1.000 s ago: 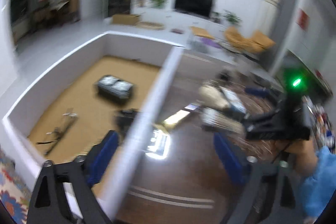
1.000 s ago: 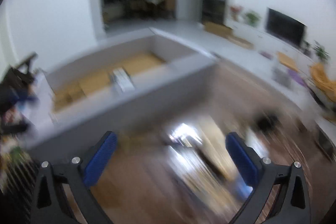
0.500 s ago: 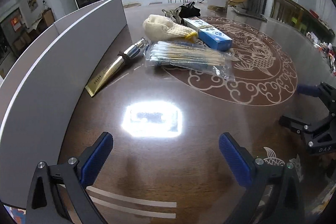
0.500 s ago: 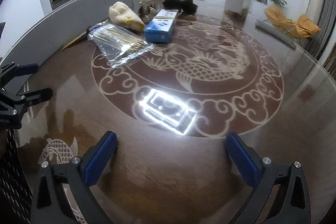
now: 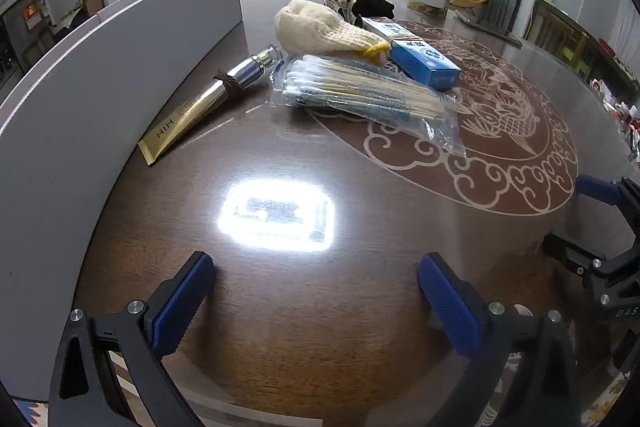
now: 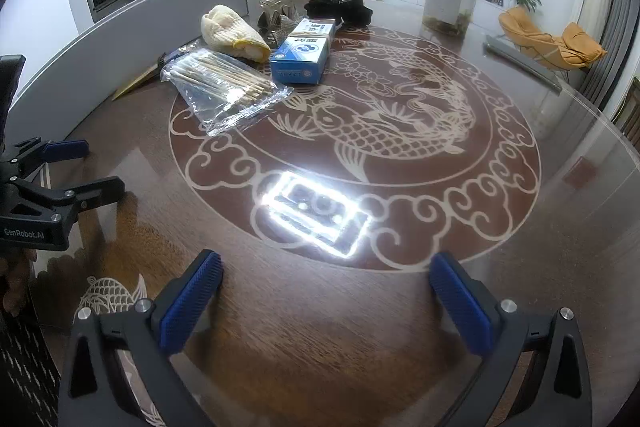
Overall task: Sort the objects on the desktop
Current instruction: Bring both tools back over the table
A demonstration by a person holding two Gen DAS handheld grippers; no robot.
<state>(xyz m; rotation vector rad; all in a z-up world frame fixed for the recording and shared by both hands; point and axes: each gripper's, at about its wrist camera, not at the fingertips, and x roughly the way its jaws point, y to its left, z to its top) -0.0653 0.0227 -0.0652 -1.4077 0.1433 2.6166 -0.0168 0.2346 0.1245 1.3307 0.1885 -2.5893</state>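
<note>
While nothing was yet held, the left gripper [image 5: 314, 287] hovered wide open over the table [image 5: 360, 307], facing the tube [image 5: 200, 107] beside the grey bin [image 5: 80, 107] wall; sorting seemingly hadn't begun. From the right wrist, the right gripper [image 6: 326, 287] gaped empty too, well short of the swab packet [image 6: 224, 87] and blue box [image 6: 304, 55] toward the far edge; a reach forward comes next.

Each tool [image 5: 312, 301] has black arms, ribbed blue pads [image 6: 191, 303], silver screws; one body reads GenRobot.AI.
</note>
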